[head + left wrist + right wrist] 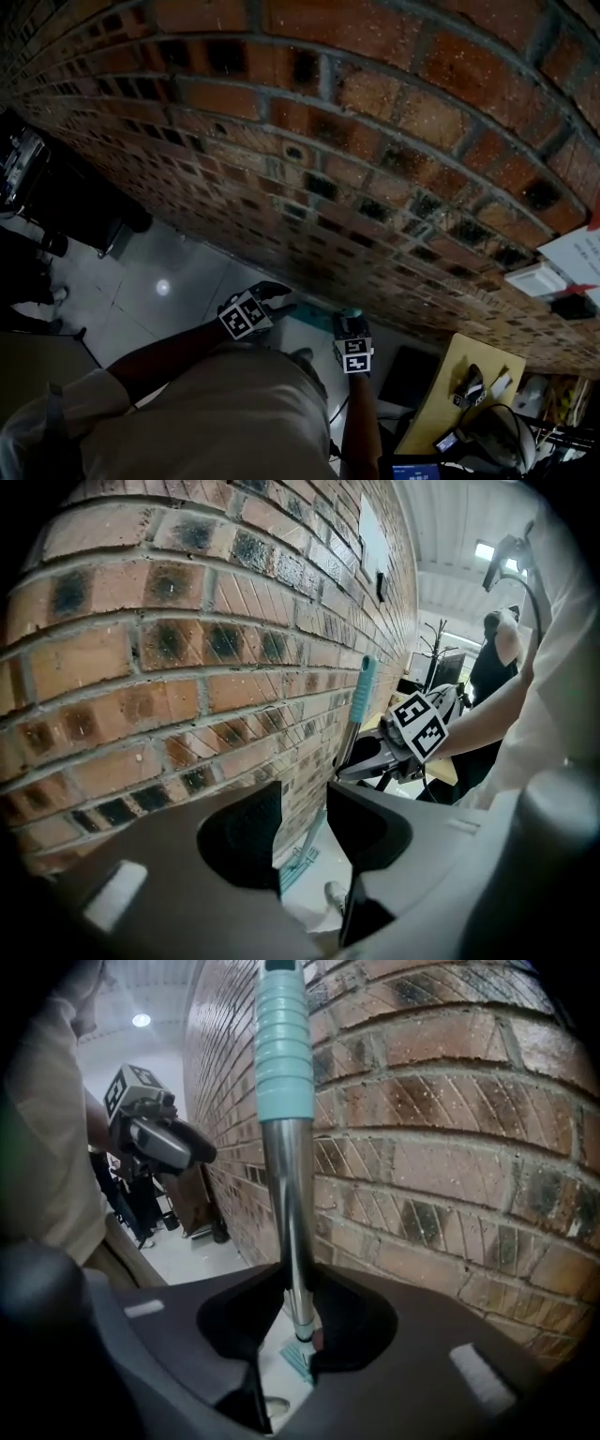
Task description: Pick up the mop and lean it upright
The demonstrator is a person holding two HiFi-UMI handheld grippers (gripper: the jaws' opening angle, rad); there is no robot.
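Mop [289, 1204]: upright, close beside brick wall [450, 1147]; steel shaft, teal grip [284, 1044] at top. Shaft clamped between jaws of right hand-held gripper [298, 1321], below the teal grip. Left hand-held gripper [305, 827]: jaws apart, empty, near the mop, not touching.

Figure: indoor office-type workroom.
A long brick wall [375, 141] rises from a pale glossy floor [178, 291]; a cluttered desk [448, 384] stands against it, under a ceiling light panel [485, 550].
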